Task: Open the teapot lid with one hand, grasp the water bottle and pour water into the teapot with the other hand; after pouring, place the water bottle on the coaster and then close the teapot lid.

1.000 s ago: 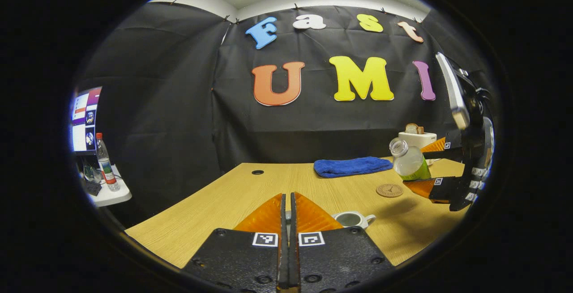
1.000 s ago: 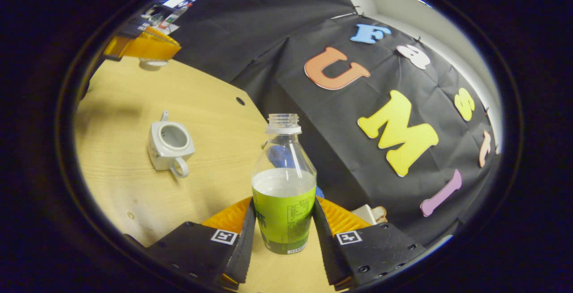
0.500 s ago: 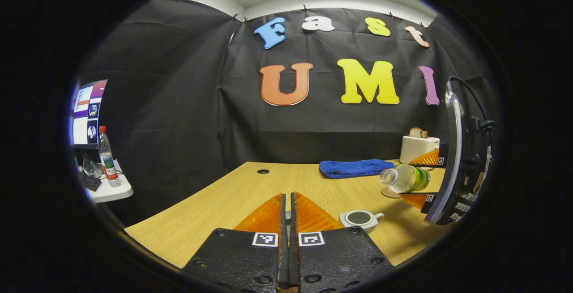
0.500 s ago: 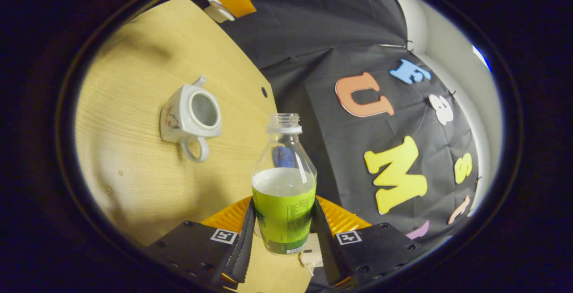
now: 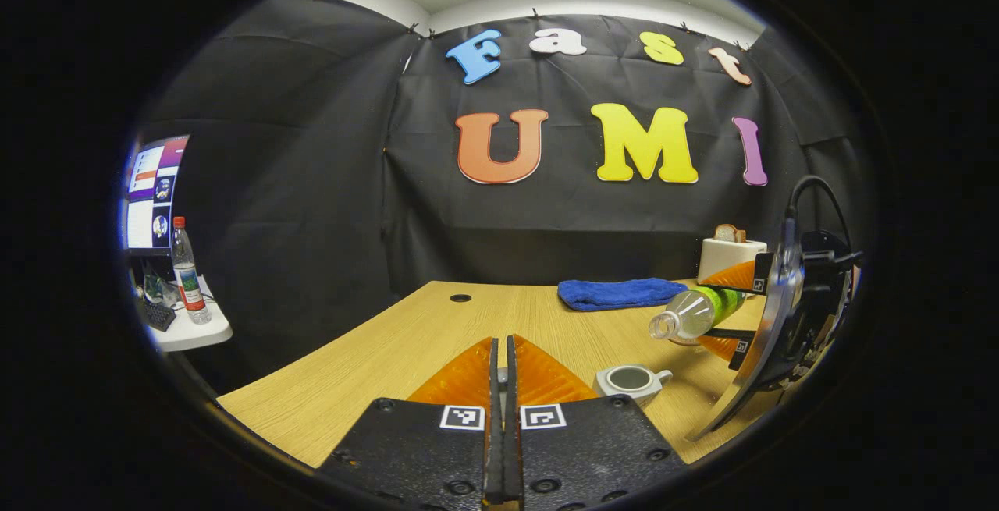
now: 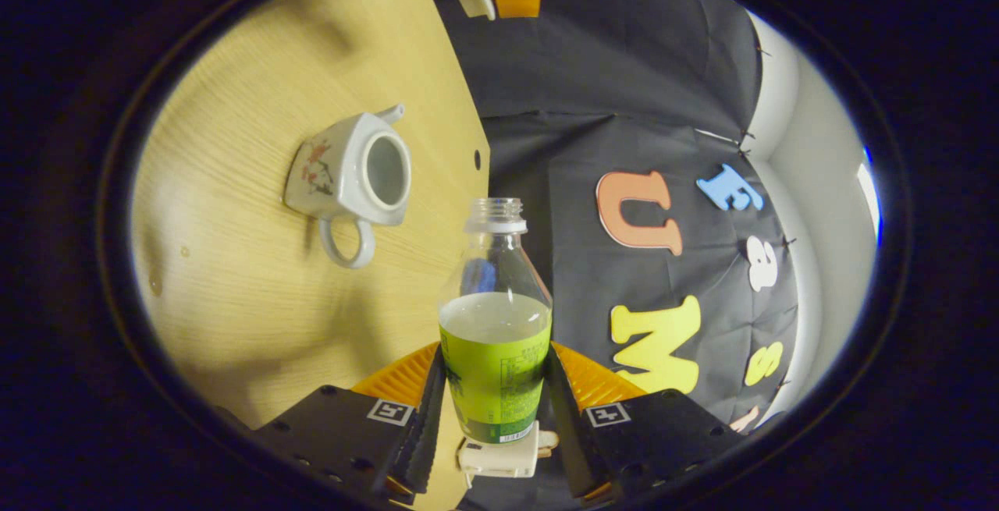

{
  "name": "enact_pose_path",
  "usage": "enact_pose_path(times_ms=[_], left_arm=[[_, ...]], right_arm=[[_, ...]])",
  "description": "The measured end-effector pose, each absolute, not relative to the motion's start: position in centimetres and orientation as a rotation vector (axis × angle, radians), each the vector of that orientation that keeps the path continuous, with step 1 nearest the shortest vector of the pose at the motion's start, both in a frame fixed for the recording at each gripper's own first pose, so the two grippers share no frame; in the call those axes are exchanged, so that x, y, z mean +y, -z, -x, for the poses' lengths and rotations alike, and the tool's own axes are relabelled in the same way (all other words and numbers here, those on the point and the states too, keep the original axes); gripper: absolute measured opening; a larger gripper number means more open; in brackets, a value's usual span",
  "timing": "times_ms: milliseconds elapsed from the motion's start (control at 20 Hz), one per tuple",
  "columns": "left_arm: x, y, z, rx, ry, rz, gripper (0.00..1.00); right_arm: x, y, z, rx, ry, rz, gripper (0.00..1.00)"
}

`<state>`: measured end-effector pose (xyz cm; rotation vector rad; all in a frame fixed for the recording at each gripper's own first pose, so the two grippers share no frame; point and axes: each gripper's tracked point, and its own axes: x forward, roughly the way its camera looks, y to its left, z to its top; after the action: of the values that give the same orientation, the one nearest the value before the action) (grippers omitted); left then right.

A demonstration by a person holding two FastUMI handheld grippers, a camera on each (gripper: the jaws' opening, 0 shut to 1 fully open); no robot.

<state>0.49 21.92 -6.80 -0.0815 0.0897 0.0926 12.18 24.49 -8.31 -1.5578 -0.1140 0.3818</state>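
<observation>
left gripper view: left gripper (image 5: 503,386) fingers pressed together on something small and pale, likely the lid, too hidden to tell. small white ceramic teapot (image 5: 629,381) just right of the tips, mouth open, on the light wooden table (image 5: 406,347). beyond it the right gripper (image 5: 737,312) holds the clear plastic water bottle with green label (image 5: 695,314) tipped, neck toward the teapot.

right gripper view: right gripper (image 6: 495,398) clamped on the bottle's (image 6: 495,339) label; teapot (image 6: 351,177) ahead to the left, uncovered.

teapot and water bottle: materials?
Teapot: likely glazed ceramic; glossy white body with painted motif, thick rim. Water bottle: looks like clear plastic; see-through above the liquid, threaded neck, green wrap label, held in the right hand-held gripper.
</observation>
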Motion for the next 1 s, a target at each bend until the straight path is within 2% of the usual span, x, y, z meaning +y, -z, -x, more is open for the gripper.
enact_pose_path(times_ms=[1000], left_arm=[[22.1, 7.2, -0.5, 0.105, -0.092, 0.081, 0.02]], right_arm=[[26.8, 5.9, -11.9, -0.361, -0.362, 1.949, 0.65]])
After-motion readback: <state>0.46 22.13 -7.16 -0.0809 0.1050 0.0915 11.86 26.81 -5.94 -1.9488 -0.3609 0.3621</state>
